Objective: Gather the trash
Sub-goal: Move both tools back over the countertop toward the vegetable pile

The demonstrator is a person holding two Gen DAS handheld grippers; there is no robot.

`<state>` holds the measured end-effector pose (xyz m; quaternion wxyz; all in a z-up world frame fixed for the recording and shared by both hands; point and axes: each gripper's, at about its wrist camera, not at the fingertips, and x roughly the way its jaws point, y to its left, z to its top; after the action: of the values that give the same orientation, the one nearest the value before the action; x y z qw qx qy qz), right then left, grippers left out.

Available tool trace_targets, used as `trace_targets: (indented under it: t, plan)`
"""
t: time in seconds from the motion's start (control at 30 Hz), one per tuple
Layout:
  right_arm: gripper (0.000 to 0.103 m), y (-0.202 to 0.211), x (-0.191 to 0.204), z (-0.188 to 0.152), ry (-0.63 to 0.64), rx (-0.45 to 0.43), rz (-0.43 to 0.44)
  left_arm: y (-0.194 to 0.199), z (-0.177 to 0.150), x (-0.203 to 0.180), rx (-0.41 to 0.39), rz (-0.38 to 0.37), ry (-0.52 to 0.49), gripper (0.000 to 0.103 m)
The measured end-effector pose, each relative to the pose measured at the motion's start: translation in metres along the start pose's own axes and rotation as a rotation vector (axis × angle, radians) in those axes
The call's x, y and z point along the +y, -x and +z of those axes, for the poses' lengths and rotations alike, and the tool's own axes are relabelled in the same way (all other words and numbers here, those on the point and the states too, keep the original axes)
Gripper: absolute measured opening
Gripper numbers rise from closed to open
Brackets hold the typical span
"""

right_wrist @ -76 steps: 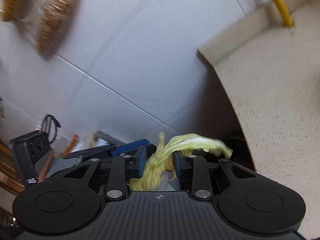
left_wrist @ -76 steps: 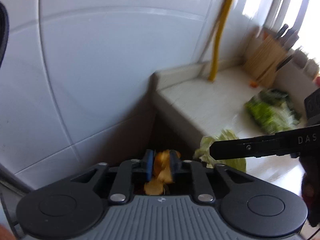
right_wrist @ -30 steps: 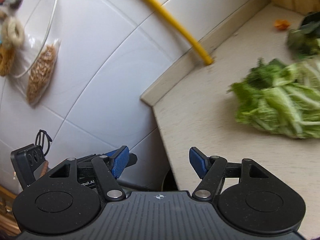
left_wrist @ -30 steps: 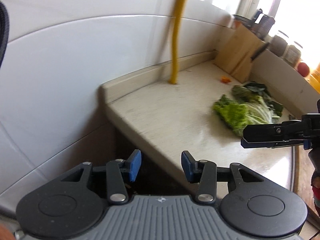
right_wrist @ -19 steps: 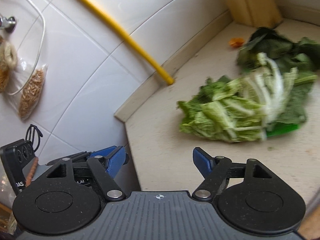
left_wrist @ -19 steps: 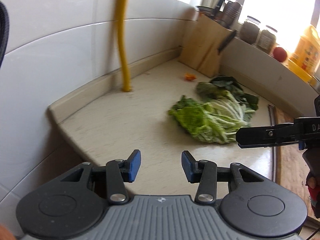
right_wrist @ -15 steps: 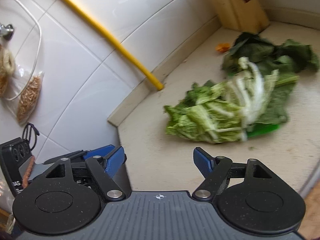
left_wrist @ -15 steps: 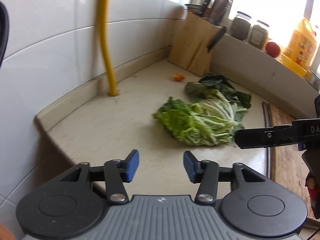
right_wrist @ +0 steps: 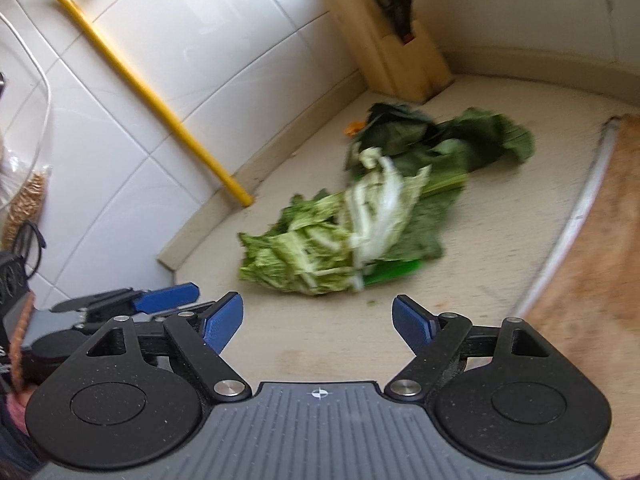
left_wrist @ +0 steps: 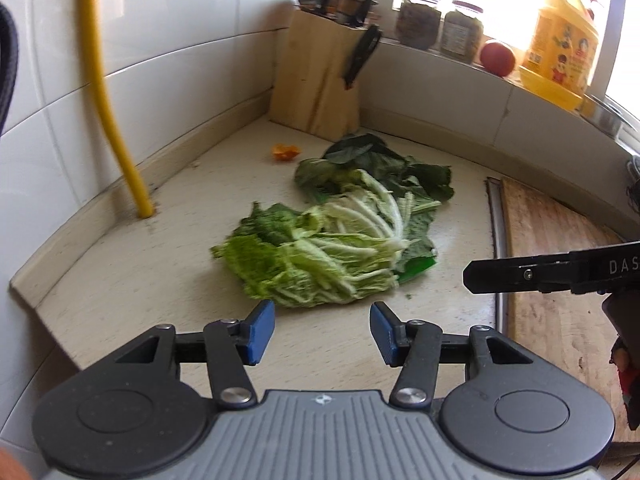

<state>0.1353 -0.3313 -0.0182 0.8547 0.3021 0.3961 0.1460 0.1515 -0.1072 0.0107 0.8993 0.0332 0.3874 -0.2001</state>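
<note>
A heap of cabbage and dark green leaf scraps (left_wrist: pixel 340 236) (right_wrist: pixel 360 216) lies on the beige counter (left_wrist: pixel 120 292) (right_wrist: pixel 320 344). A small orange scrap (left_wrist: pixel 285 151) sits beyond it, near the knife block. My left gripper (left_wrist: pixel 322 332) is open and empty, just short of the heap's near edge. My right gripper (right_wrist: pixel 318 320) is open and empty too, a little short of the heap. In the left wrist view the right gripper's black finger (left_wrist: pixel 540 272) reaches in from the right. The left gripper's blue pad (right_wrist: pixel 168 294) shows at lower left of the right wrist view.
A wooden knife block (left_wrist: pixel 318 80) (right_wrist: pixel 392 36) stands in the back corner. A yellow pipe (left_wrist: pixel 108 112) (right_wrist: pixel 160 108) runs down the tiled wall to the counter. A wooden cutting board (left_wrist: pixel 560 280) (right_wrist: pixel 592 264) lies right. Jars (left_wrist: pixel 418 18), a tomato (left_wrist: pixel 497 57) and a yellow bottle (left_wrist: pixel 560 44) line the sill.
Both grippers held scraps over the counter's left end, then opened and let them go. Since then both have swung right, over the counter toward the leaf heap, open and empty.
</note>
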Motion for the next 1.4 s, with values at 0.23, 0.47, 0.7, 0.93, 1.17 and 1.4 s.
trace_targets:
  t: [0.23, 0.47, 0.7, 0.93, 1.17, 1.4]
  plan:
    - [0.088, 0.006, -0.01, -0.003, -0.013, -0.019, -0.054, -0.012, 0.008, -0.019, 0.018, -0.021, -0.059, 0.049]
    - [0.091, 0.0, -0.004, -0.001, 0.015, -0.019, -0.144, -0.023, 0.018, -0.015, 0.025, -0.053, -0.087, 0.049]
    - [0.092, -0.007, 0.006, 0.004, 0.015, -0.023, -0.176, -0.029, 0.024, 0.007, 0.028, -0.034, -0.092, 0.05]
    - [0.093, -0.016, 0.013, 0.008, 0.004, -0.017, -0.205, -0.051, 0.027, 0.037, 0.073, -0.035, -0.042, 0.05]
    - [0.094, -0.015, 0.017, 0.006, 0.009, 0.001, -0.246, -0.065, 0.034, 0.042, 0.056, -0.109, -0.061, 0.05]
    - [0.095, -0.012, 0.015, 0.008, -0.01, 0.006, -0.269, -0.091, 0.053, 0.013, 0.123, -0.25, -0.601, 0.05]
